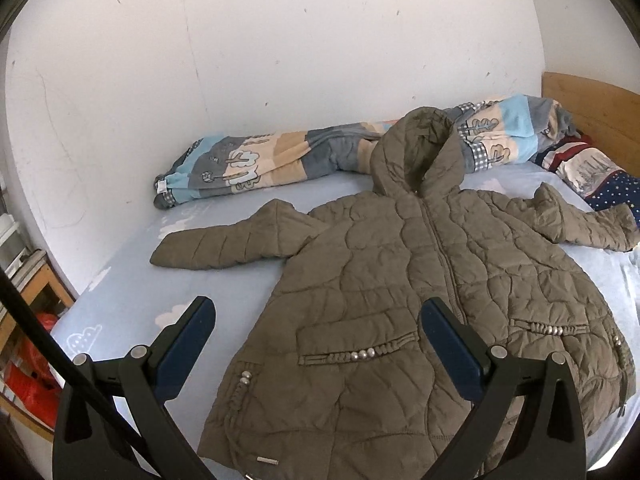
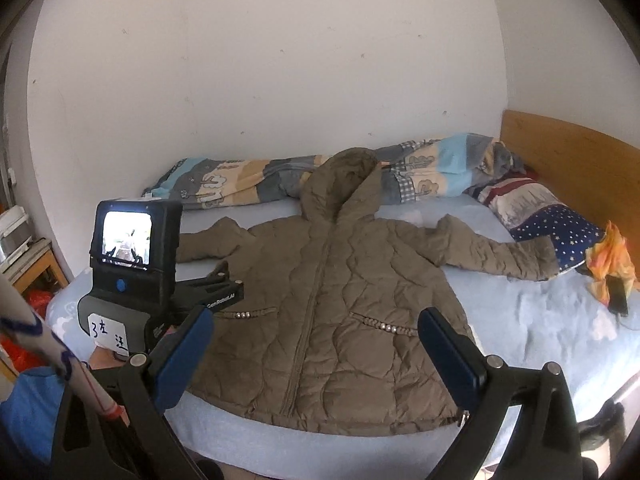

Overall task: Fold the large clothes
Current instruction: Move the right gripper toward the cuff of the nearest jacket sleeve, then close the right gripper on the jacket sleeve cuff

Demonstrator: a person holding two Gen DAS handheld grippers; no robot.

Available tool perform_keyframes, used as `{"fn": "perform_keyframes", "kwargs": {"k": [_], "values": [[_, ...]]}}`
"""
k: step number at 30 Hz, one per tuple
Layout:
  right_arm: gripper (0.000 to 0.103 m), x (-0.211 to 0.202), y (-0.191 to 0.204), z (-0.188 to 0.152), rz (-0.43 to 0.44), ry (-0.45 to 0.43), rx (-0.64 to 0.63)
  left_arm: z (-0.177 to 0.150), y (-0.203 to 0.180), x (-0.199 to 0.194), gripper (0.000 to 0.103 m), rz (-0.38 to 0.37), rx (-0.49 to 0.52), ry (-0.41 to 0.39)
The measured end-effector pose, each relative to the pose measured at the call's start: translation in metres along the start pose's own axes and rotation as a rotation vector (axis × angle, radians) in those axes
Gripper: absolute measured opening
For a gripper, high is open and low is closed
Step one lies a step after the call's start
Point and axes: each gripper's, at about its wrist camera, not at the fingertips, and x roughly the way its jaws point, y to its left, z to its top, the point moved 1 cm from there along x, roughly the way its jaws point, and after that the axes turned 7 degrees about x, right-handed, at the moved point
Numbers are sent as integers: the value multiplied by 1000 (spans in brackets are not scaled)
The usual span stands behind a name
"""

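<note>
Quilted olive hooded jacket (image 1: pixel 420 280) lies spread on the bed (image 1: pixel 132 280); above it we hold both claws, left (image 1: pixel 318 340) and right (image 2: pixel 316 344), wide apart, empty.

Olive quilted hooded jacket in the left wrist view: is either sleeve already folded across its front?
No, the olive quilted hooded jacket lies flat on the bed with both sleeves spread outward.

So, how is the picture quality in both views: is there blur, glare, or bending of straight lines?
Left wrist view: even daylight, the coat is sharp, no glare; the fisheye bends the wall edges and darkens the corners. Right wrist view: same soft light and curving, the headboard bows; the small screen on the other tool is overexposed, almost white.
</note>
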Motion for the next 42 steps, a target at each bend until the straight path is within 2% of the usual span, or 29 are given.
{"fn": "perform_keyframes", "kwargs": {"k": [11, 18, 25, 30, 32, 34, 36, 42], "values": [[103, 3, -4, 2, 0, 14, 1, 2, 3, -6, 103, -24, -25, -6], [103, 24, -30, 13, -50, 24, 40, 4, -11, -7, 103, -45, 7, -17], [103, 63, -107, 43, -113, 52, 198, 5, -30, 4, 103, -65, 46, 6], [103, 98, -152, 64, -162, 70, 258, 6, -47, 14, 103, -75, 78, 27], [103, 112, -167, 70, -153, 74, 282, 6, -55, 18, 103, -82, 92, 35], [103, 128, -182, 73, -178, 90, 302, 7, -62, 23, 103, -87, 105, 43], [103, 141, -198, 75, -152, 97, 331, 8, -69, 27, 103, -102, 115, 54], [103, 181, -257, 69, -217, 159, 454, 10, -87, 39, 103, -135, 145, 83]]}}
